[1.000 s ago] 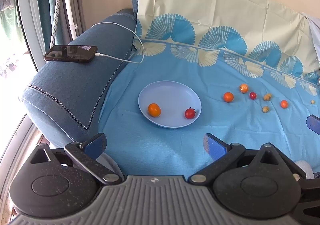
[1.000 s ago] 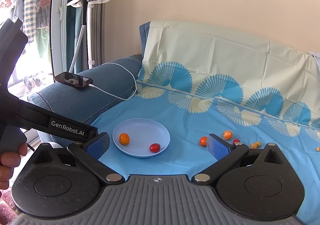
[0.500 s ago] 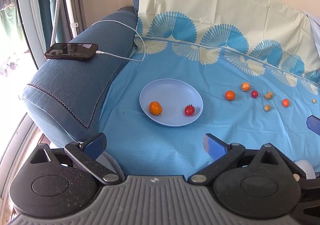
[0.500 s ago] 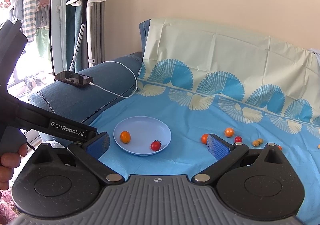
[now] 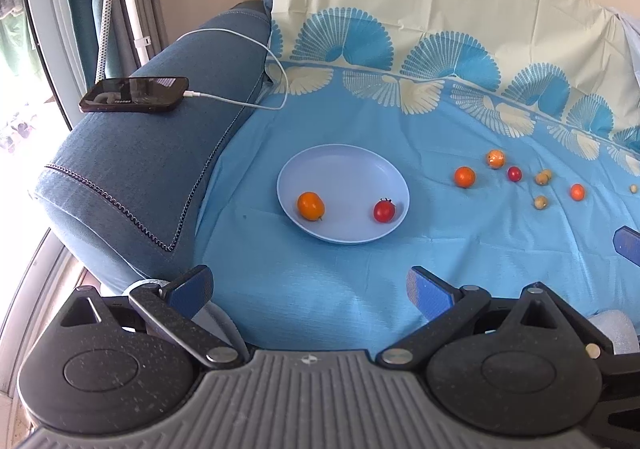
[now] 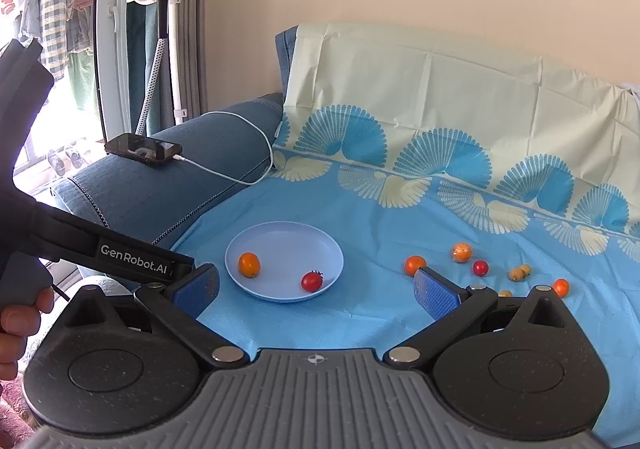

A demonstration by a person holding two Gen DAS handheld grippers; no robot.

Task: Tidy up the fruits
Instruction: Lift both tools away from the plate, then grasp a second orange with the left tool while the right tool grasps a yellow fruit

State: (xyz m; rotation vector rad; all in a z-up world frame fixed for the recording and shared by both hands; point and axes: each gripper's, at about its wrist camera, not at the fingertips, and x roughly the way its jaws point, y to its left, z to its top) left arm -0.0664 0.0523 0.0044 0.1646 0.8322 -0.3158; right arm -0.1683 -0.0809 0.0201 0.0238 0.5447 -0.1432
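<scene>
A big blue sofa [image 5: 152, 169] is covered by a blue sheet [image 5: 360, 289] with fan shapes on it. Both grippers hang over the front edge of the sheet. The left gripper [image 5: 310, 287] has its 2 blue fingers wide apart and holds nothing. The right gripper [image 6: 316, 287] is wide open too, and it is empty.

A pale blue plate [image 5: 344, 165] sits on the sheet. In it lie 1 orange fruit [image 5: 310, 205] on the left and 1 red tomato [image 5: 384, 210] on the right, well apart.

A black phone [image 5: 134, 94] rests on the sofa arm with a white cable [image 5: 248, 45] plugged in.

More small fruits lie loose on the sheet, to the right of the plate: an orange one [image 5: 464, 176] nearest, another orange one [image 5: 495, 158], a little red one [image 5: 514, 174], and some tiny tan ones [image 5: 541, 202].
</scene>
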